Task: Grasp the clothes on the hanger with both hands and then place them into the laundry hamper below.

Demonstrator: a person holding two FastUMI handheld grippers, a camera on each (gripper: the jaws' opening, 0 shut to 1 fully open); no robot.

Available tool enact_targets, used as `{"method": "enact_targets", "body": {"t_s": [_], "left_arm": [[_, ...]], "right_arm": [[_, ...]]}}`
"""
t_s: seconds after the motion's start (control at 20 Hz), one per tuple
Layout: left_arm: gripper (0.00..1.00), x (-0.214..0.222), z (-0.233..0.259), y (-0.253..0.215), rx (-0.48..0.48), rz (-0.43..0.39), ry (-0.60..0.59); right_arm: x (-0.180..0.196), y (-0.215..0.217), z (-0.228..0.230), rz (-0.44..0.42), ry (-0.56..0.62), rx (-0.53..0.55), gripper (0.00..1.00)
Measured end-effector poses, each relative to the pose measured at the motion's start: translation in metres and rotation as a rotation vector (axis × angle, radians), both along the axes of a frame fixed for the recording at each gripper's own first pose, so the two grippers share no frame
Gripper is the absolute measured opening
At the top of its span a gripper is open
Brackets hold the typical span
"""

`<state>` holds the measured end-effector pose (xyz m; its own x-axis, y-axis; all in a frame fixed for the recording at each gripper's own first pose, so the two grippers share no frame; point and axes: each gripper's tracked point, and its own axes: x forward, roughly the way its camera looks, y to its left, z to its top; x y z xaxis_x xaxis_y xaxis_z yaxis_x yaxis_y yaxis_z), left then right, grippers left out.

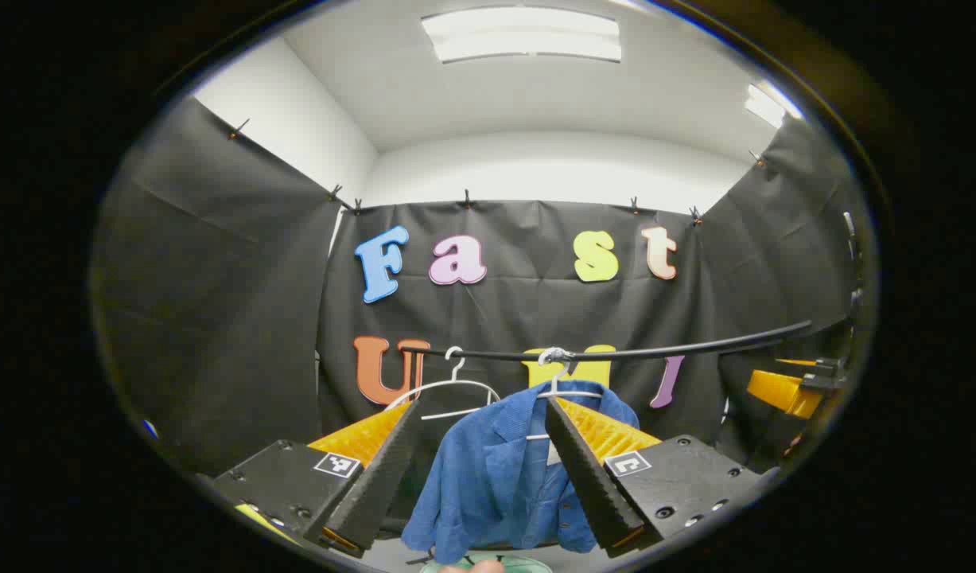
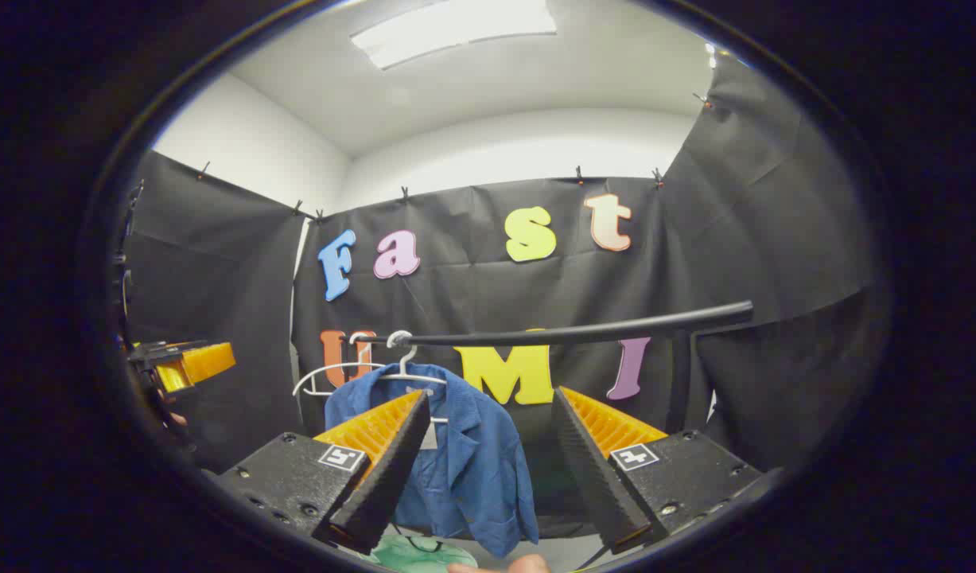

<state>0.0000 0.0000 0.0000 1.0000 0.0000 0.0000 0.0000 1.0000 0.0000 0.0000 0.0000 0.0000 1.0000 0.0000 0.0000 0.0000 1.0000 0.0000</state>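
Observation:
A blue jacket (image 1: 491, 477) hangs on a white hanger (image 1: 557, 380) from a black rail (image 1: 655, 350). My left gripper (image 1: 481, 410) is open, its fingers well short of the jacket, framing it. In the right gripper view the same blue jacket (image 2: 476, 461) hangs left of centre on its hanger (image 2: 404, 362) under the rail (image 2: 599, 330). My right gripper (image 2: 491, 398) is open and holds nothing, with the jacket behind its left finger. The light green rim of the hamper (image 2: 412, 553) peeks out below the jacket, as does the hamper (image 1: 527, 563) in the left gripper view.
An empty white hanger (image 1: 448, 390) hangs left of the jacket on the rail, and this empty hanger (image 2: 332, 374) also shows from the right. The other gripper (image 1: 790, 390) is at the right edge of the left gripper view. The left one (image 2: 181, 362) is at the far left of the right gripper view.

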Motion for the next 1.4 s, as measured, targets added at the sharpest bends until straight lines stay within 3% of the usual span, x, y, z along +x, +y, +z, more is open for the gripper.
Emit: {"method": "enact_targets", "body": {"t_s": [0.5, 0.6, 0.65, 0.75, 0.95, 1.0, 1.05, 1.4], "left_arm": [[1.00, 0.033, -0.030, 0.032, 0.038, -0.065, 0.078], [0.91, 0.033, -0.031, 0.033, 0.050, -0.072, 0.071], [1.00, 0.032, -0.031, 0.033, 0.050, -0.079, 0.067], [0.96, 0.033, -0.029, 0.036, 0.052, -0.089, 0.058], [1.00, 0.034, -0.033, 0.046, 0.048, -0.084, 0.065], [0.96, 0.034, -0.034, 0.048, 0.046, -0.082, 0.070], [1.00, 0.033, -0.036, 0.053, 0.047, -0.079, 0.074], [1.00, 0.029, -0.048, 0.069, 0.041, -0.069, 0.095]], "right_arm": [[0.013, 0.012, 0.001, -0.135, -0.043, -0.037, 0.97], [0.015, 0.014, 0.000, -0.152, -0.038, -0.051, 0.97], [0.014, 0.017, -0.003, -0.157, -0.034, -0.053, 0.97], [0.014, 0.020, -0.004, -0.162, -0.040, -0.051, 0.97], [0.019, 0.027, -0.014, -0.172, -0.018, -0.058, 0.97], [0.021, 0.030, -0.016, -0.171, -0.014, -0.056, 0.97], [0.023, 0.032, -0.019, -0.174, -0.007, -0.053, 0.97], [0.040, 0.050, -0.048, -0.185, 0.047, -0.070, 0.97]]}}
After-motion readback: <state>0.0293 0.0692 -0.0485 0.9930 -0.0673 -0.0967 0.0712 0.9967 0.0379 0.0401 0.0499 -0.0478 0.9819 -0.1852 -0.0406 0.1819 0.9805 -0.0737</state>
